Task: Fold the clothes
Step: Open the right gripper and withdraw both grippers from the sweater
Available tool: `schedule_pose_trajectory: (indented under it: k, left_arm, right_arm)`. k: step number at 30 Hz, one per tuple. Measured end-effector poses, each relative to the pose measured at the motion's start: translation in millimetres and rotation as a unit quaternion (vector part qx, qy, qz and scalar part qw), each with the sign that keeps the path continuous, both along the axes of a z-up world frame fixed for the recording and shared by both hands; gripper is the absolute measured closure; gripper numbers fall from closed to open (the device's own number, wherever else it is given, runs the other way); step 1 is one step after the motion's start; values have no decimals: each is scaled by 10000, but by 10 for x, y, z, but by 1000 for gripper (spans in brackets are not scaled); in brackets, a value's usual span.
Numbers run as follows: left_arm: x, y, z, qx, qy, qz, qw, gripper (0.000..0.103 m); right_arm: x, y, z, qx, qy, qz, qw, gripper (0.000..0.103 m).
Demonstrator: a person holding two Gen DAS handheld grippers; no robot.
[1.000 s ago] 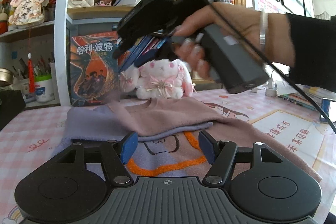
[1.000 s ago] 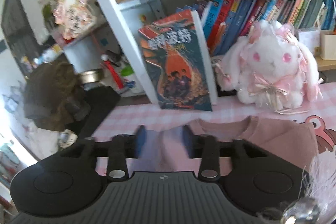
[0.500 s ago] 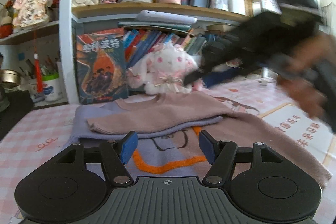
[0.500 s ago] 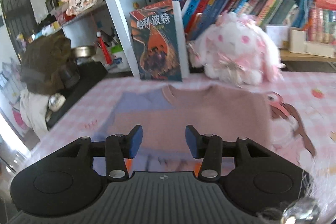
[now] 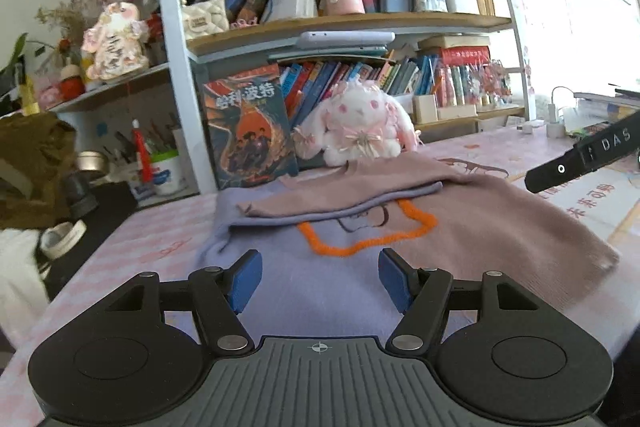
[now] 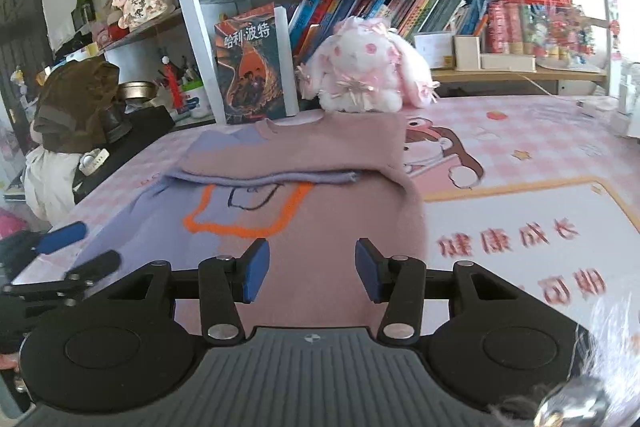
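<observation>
A lilac and dusty-pink sweater (image 5: 360, 227) (image 6: 320, 187) with an orange outline motif lies flat on the pink checked table (image 5: 152, 227), both sleeves folded across its chest. My left gripper (image 5: 320, 281) hovers open over the lilac hem with nothing between its blue pads. Over the pink hem my right gripper (image 6: 312, 269) is open too and holds nothing. A tip of the right gripper shows at the right edge of the left wrist view; the left gripper's fingers (image 6: 64, 237) appear at the left of the right wrist view.
A plush rabbit (image 5: 360, 123) (image 6: 360, 75) and an upright book (image 5: 248, 127) stand right behind the sweater's collar, under a packed bookshelf (image 5: 340, 27). A brown bag (image 6: 76, 103) and a cup of pens (image 5: 160, 163) sit at the left. A printed mat (image 6: 520, 227) lies to the right.
The right gripper drew back from the far left of the sweater toward the near hem, leaving the lilac sleeve lying across the chest. The left gripper stayed open over the hem.
</observation>
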State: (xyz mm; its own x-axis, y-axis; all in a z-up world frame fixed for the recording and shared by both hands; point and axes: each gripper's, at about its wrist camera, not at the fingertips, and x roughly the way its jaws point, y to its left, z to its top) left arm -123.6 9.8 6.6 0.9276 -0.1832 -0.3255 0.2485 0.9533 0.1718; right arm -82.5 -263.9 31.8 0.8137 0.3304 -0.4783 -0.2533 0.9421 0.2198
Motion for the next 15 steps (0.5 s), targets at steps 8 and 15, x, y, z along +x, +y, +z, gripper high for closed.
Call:
schedule_pose_trajectory:
  k: [8,15]
  left_arm:
    - [-297,283,23,-405,365,365,9978,37]
    - [-500,531,-48,-641,649,765,9929,37]
  right_arm:
    - [-454,-6,-118,-285,-161,80,9994,53]
    - [-753,-22,-256,-522,-79,137,9985,49]
